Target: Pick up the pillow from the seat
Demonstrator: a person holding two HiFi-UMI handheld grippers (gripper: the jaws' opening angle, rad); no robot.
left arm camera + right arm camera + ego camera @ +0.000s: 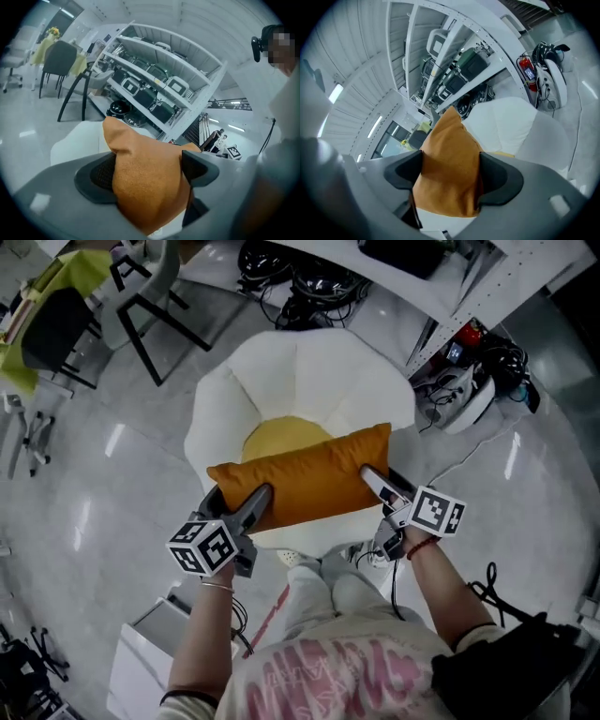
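Looking down in the head view, the orange pillow (pixel 305 479) stretches crosswise over the front half of a white armchair (pixel 281 371), covering the near part of its yellow seat (pixel 281 437). The left gripper (pixel 251 507) clamps the pillow's left end and the right gripper (pixel 375 482) clamps its right end, so the 2 claws bracket it from the person's side. Whether the pillow's underside touches the seat cannot be told. The chair's rounded back rises beyond the pillow's far edge. Pale floor (pixel 112 456) lies open to the left and right of the chair, while cables and a shelf frame (pixel 441 287) crowd the far side.

In the left gripper view, the pillow (pixel 145 183) fills the gap of the left gripper (pixel 147 171). Both dark pads (pixel 101 176) press into the fabric, and a corner pokes up past them. The armchair's white edge (pixel 79 140) sits below and beyond, with a loaded shelf rack (pixel 159 89) farther back.

In the right gripper view, the right gripper (pixel 450 173) is likewise clenched on the pillow (pixel 447 164), pads (pixel 497 176) bearing on both faces and a corner rising above them. The white armchair (pixel 511 122) lies just beyond, to the right.
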